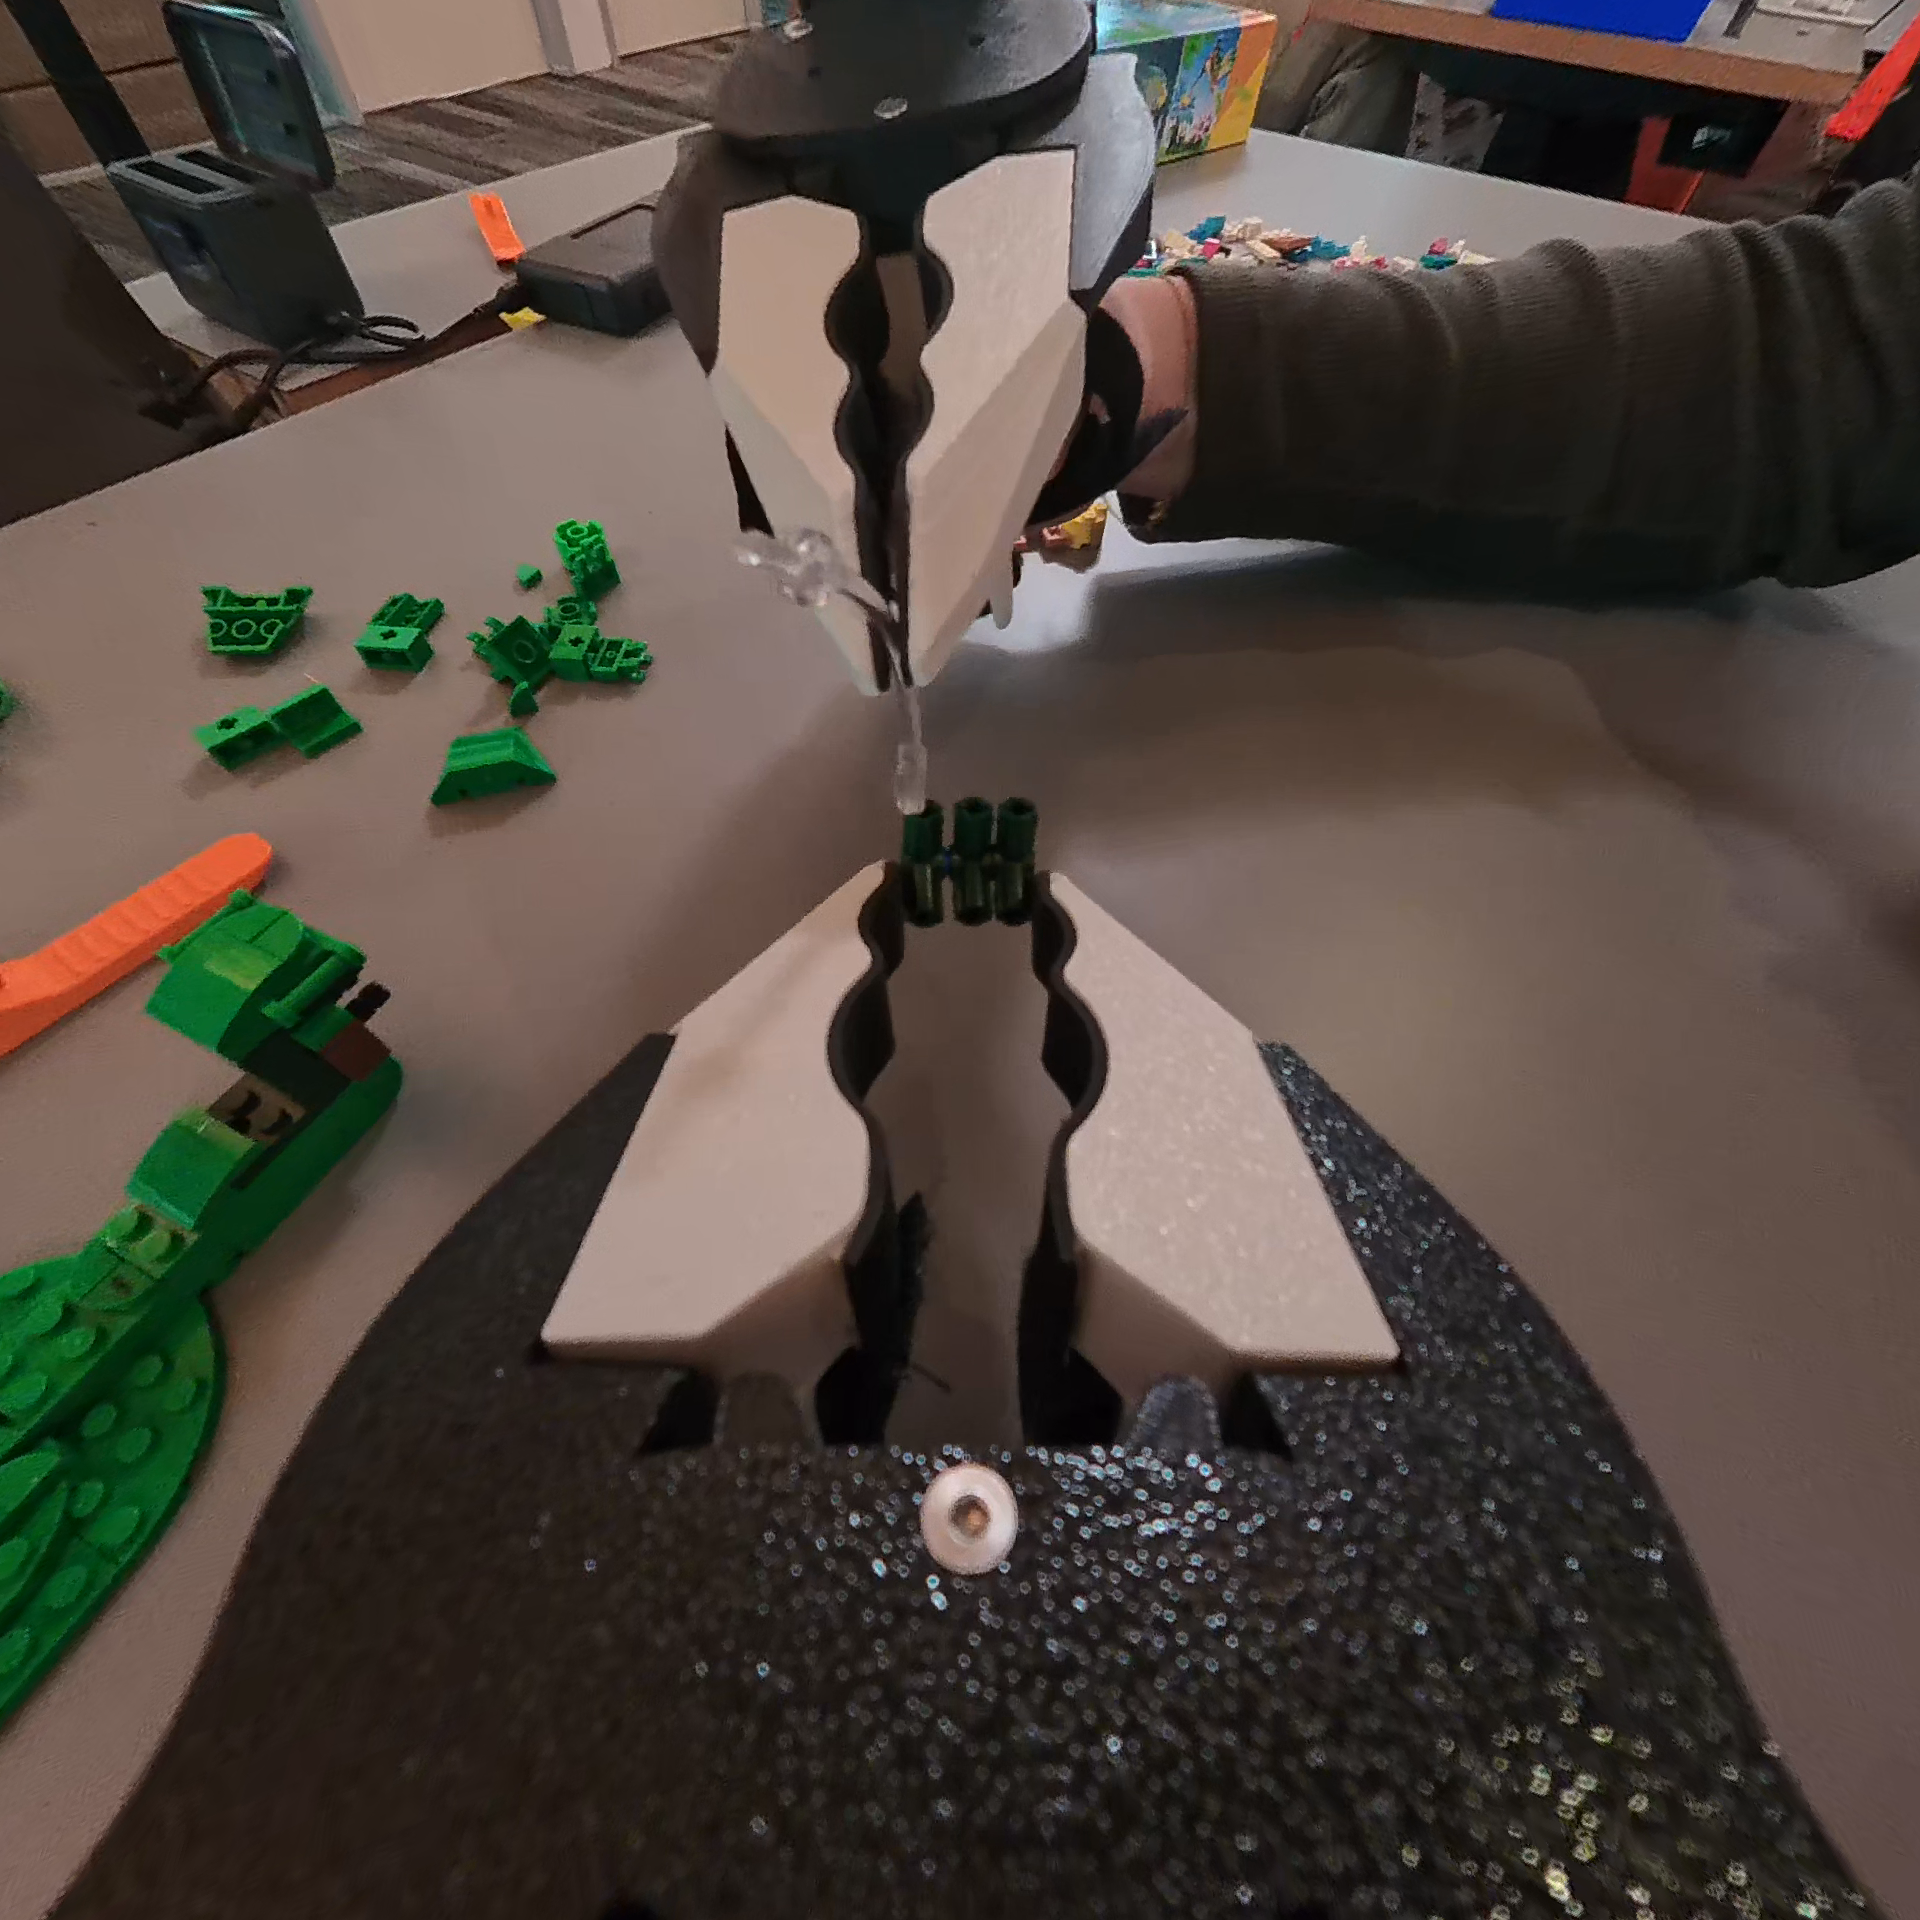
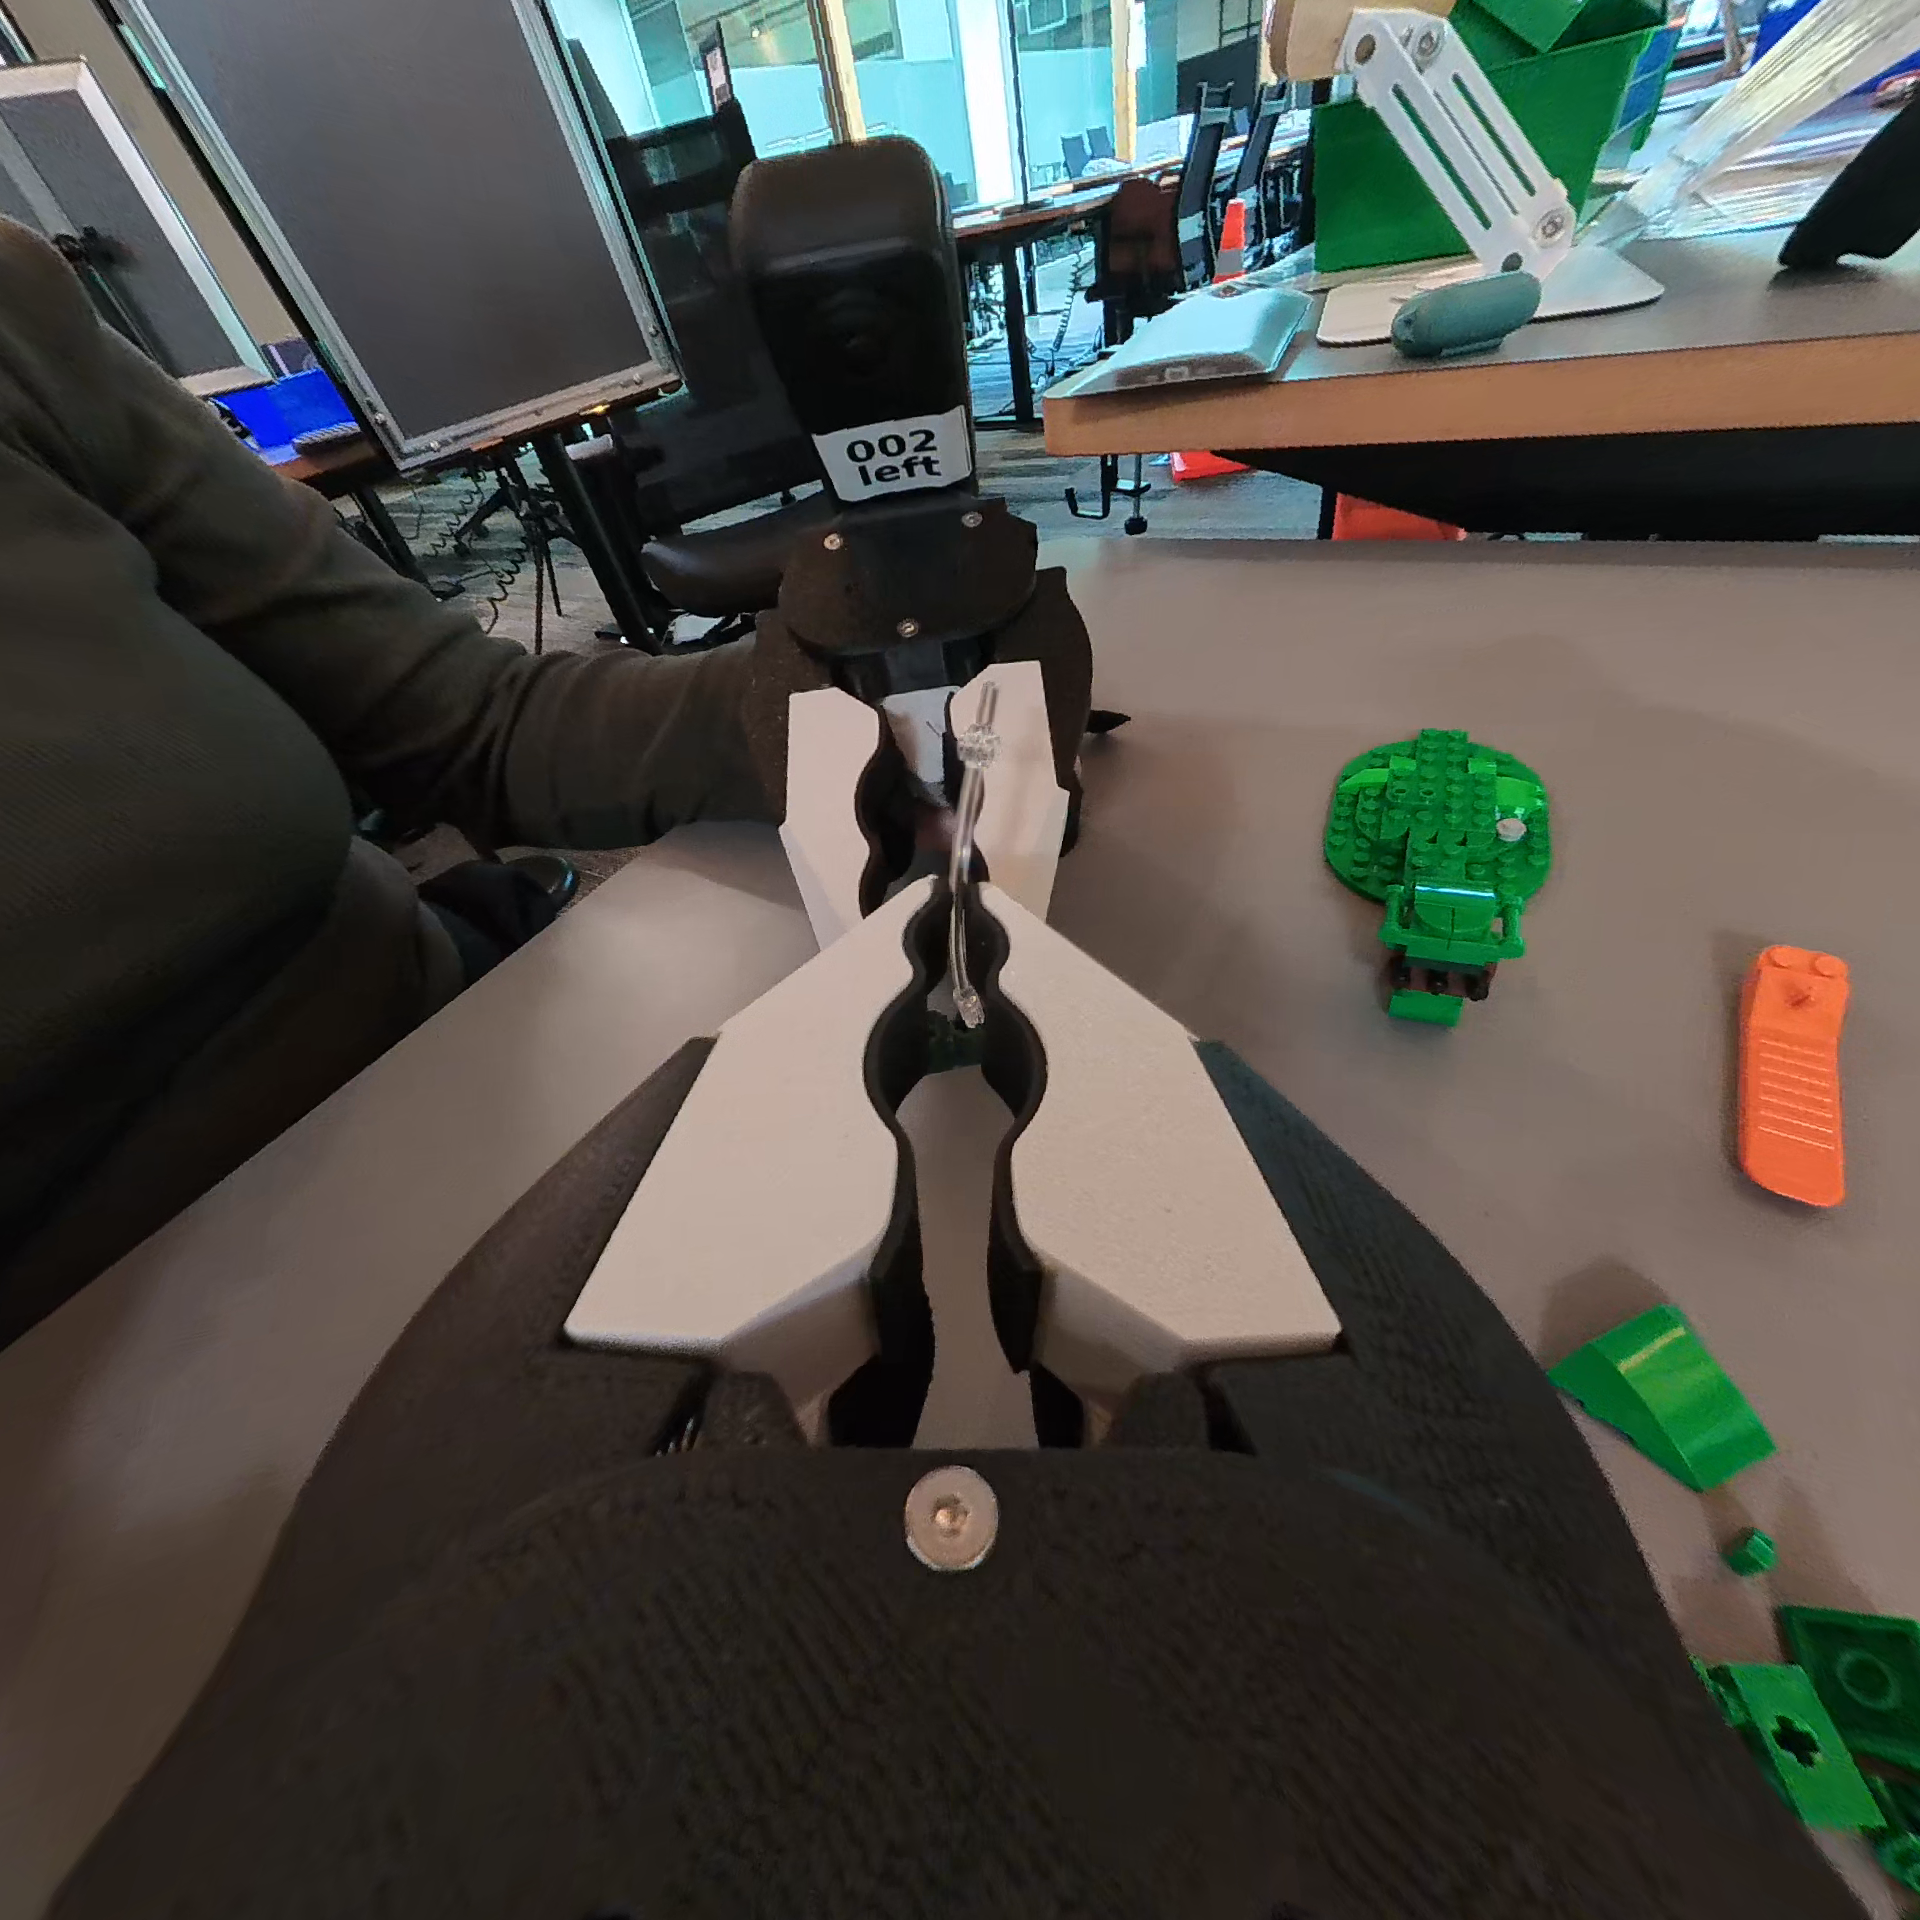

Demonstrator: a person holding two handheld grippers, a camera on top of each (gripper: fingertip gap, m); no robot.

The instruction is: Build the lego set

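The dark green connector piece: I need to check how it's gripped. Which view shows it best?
The left wrist view: the dark green connector piece stands clear between the left gripper fingertips, the clear stem just above. The right wrist view shows only a dark sliver behind the right gripper's fingers.

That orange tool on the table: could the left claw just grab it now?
Probably not yet. The left claw is shut on a dark green piece; the orange tool lies unobstructed off to its side.

Each gripper [image 1: 966, 894] has white faceted fingers [image 1: 748, 1143] with wavy black pads, a black textured body, one silver screw [image 1: 968, 1519]; the person wears a dark olive sleeve [image 1: 1558, 405].
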